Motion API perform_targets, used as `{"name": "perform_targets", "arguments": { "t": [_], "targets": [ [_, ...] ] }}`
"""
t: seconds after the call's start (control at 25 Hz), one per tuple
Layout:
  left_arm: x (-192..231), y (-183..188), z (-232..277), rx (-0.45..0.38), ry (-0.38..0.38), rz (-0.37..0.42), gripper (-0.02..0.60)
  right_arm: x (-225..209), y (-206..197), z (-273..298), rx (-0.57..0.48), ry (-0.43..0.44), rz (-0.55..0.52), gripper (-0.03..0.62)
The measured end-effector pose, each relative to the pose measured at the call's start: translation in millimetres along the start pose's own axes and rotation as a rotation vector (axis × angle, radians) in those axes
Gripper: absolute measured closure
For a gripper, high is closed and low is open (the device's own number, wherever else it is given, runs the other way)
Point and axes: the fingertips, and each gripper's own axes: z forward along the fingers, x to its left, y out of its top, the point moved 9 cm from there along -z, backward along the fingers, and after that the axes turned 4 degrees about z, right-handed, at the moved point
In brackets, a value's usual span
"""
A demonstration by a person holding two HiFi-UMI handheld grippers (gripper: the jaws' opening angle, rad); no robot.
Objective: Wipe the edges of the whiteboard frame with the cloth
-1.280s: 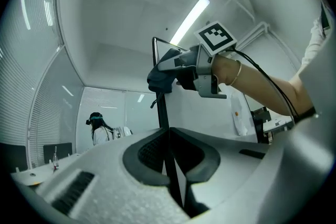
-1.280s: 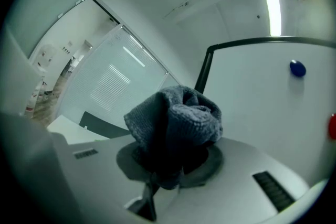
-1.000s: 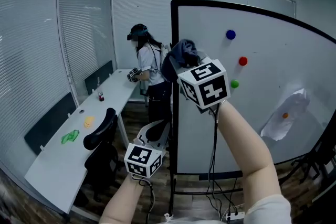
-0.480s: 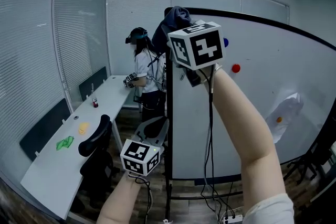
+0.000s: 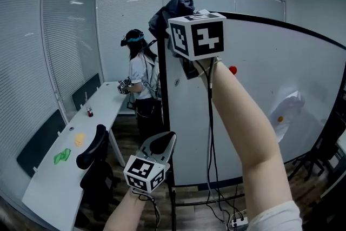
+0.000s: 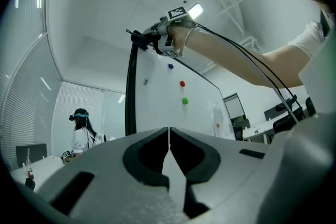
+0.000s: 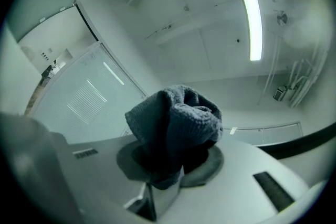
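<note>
- Right gripper [image 7: 167, 178] was clamped on the cloth [image 5: 172, 12], held up at the top left corner of the whiteboard frame [image 5: 163, 100].
- Left gripper [image 6: 169, 157] hung low beside the frame's left edge, jaws together with nothing between them.
- Risk, as we judged it: the cloth bulged loosely above the jaws. Dragging it along the top edge could pull it free, or let bare jaws scrape the frame.

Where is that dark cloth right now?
In the head view the cloth is up high, left of centre, clamped in the right gripper at the top left corner of the whiteboard frame.
</note>
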Motion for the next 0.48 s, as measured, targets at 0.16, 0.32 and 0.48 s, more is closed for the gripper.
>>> {"name": "perform_targets", "arguments": {
  "t": [0.16, 0.32, 0.48],
  "targets": [
    [-12.8, 1.2, 13.7, -0.002, -0.009, -0.001, 0.558, -30.6, 4.9, -18.5, -0.038, -0.102, 0.000, 0.522],
    [-36.8, -2.1, 35.7, 0.004, -0.027, 0.004, 0.558, -68.2, 7.0, -42.8, -0.034, -0.132, 0.013, 0.522],
    [-70.8, -2.0, 67.8, -0.008, -0.042, 0.010, 0.558, -111.2, 6.9, -69.5, -0.026, -0.145, 0.003, 0.522]
  ]
}}
